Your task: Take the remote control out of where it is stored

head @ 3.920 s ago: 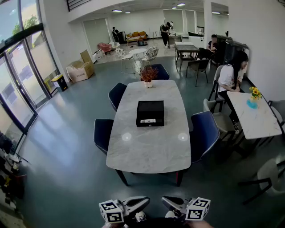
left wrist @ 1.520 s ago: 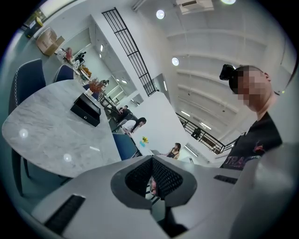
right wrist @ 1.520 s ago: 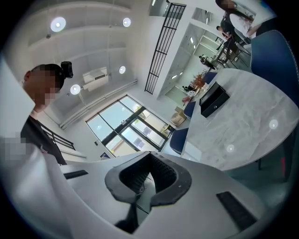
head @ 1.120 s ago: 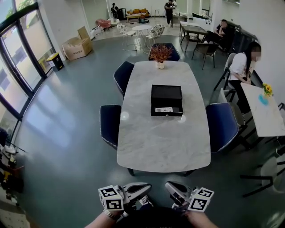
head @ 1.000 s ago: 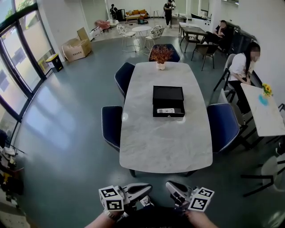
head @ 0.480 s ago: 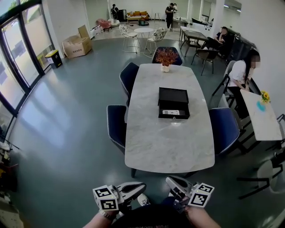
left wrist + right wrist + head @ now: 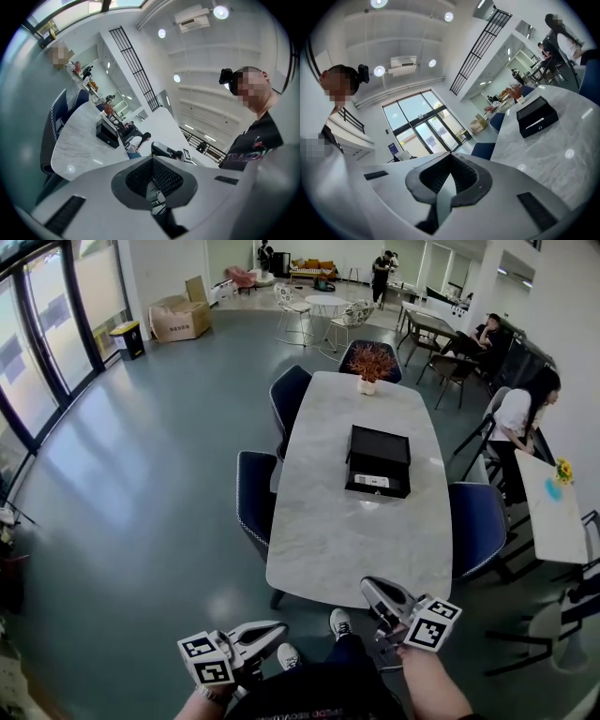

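Both our left gripper [image 7: 272, 632] and right gripper [image 7: 375, 589] are clenched on nothing, held level just short of the marble table [image 7: 314, 549] and well apart from the task's thing. The largest risk, we judge, is that the black box [image 7: 379, 446] at mid-table skids on the slick top if jaws that open late nudge it. A smaller risk is that the slim remote control [image 7: 372, 481], a pale bar at the box's near end, slips from a shallow pinch. We make out nothing else in the box.

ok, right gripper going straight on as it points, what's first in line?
Likely the blue chair beside the table; nothing nearer shows ahead of the right gripper. Depth is unclear.
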